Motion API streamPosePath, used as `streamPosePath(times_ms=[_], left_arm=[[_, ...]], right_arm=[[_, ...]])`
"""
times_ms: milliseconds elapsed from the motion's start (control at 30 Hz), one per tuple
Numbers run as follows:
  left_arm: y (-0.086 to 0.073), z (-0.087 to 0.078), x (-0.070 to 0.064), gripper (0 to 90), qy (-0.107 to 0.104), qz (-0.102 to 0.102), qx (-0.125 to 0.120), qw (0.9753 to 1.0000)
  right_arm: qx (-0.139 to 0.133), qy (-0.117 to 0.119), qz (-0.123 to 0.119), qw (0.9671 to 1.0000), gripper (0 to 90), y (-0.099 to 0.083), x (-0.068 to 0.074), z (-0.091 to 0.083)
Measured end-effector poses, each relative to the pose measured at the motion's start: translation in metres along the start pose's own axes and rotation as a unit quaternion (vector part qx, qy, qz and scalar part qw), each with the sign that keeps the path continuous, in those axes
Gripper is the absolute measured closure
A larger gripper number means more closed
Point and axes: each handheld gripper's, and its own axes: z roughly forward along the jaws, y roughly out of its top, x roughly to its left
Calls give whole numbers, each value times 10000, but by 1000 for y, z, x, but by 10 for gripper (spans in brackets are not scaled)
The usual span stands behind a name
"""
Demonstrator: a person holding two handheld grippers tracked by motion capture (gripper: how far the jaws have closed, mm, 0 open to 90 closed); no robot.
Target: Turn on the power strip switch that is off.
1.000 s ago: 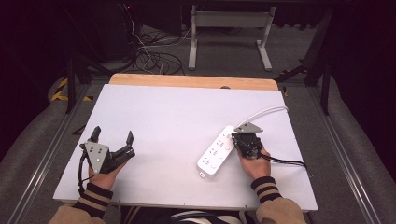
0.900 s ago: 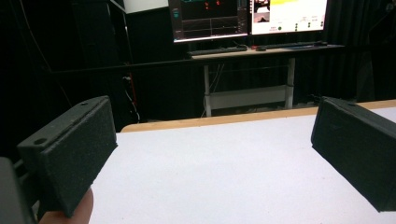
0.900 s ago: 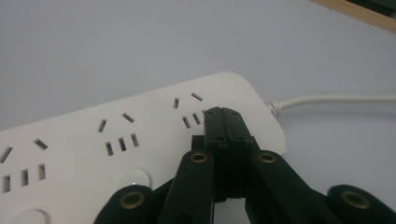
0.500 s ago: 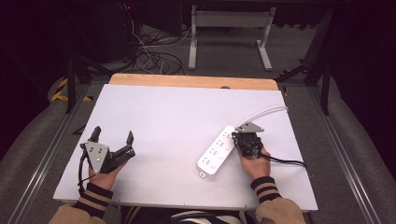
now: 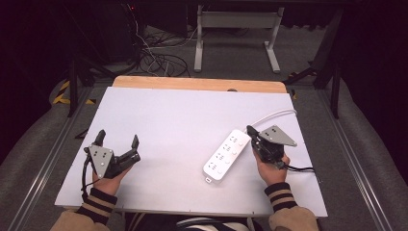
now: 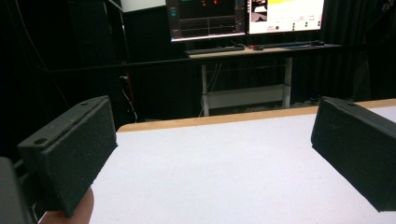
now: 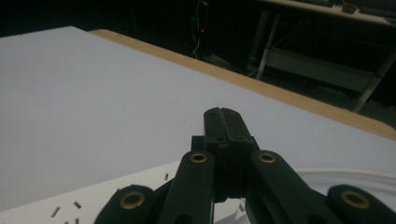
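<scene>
A white power strip (image 5: 225, 154) lies at an angle on the white table (image 5: 192, 115), right of centre. Its white cable (image 5: 274, 115) curves off toward the table's right edge. My right gripper (image 5: 250, 131) rests at the strip's far end, jaws shut with nothing visible between them. In the right gripper view the closed jaws of the right gripper (image 7: 223, 116) sit over the power strip (image 7: 93, 200), with the cable (image 7: 348, 175) at the right. My left gripper (image 5: 118, 140) rests near the front left of the table, open and empty. In the left gripper view the left gripper (image 6: 210, 154) stands wide apart over bare table.
A wooden strip (image 5: 192, 83) runs along the table's far edge. Beyond it are a desk frame (image 5: 235, 29), loose cables on the floor (image 5: 154, 57) and monitors (image 6: 243, 16). A black cable (image 5: 300, 168) trails from the right gripper toward the right edge.
</scene>
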Motion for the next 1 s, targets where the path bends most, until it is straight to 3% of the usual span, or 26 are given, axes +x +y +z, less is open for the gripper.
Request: streamPosePath(times_ms=[133, 167, 200, 233, 300, 433, 600, 700, 1000], left_arm=[[0, 0, 0, 7, -14, -13, 5, 10000], [0, 0, 0, 7, -16, -17, -1, 10000], [0, 0, 0, 7, -14, -7, 6, 10000], [0, 1, -1, 7, -13, -7, -3, 10000], [0, 0, -1, 7, -8, 5, -7, 10000], [1, 1, -1, 7, 1, 3, -16, 10000], [1, 1, -1, 7, 6, -10, -18, 10000], [1, 1, -3, 7, -5, 16, -25, 10000], [1, 1, -1, 7, 19, -8, -40, 10000]], right_arm=[[-469, 88, 119, 9988, 900, 4, -7, -22], [-709, 80, 185, 9973, 900, 5, -11, -34], [-709, 80, 185, 9973, 900, 5, -11, -34], [-1014, 111, 160, 9947, 900, 5, -14, -45], [-1130, 83, 164, 9934, 900, 4, -15, -51], [-1618, 16, 322, 9863, 900, -5, -16, -71], [-1661, -4, 149, 9860, 900, -22, -4, -85], [-1769, -73, 163, 9841, 900, -22, -3, -84], [-1793, -206, 116, 9835, 900, -25, -2, -80]])
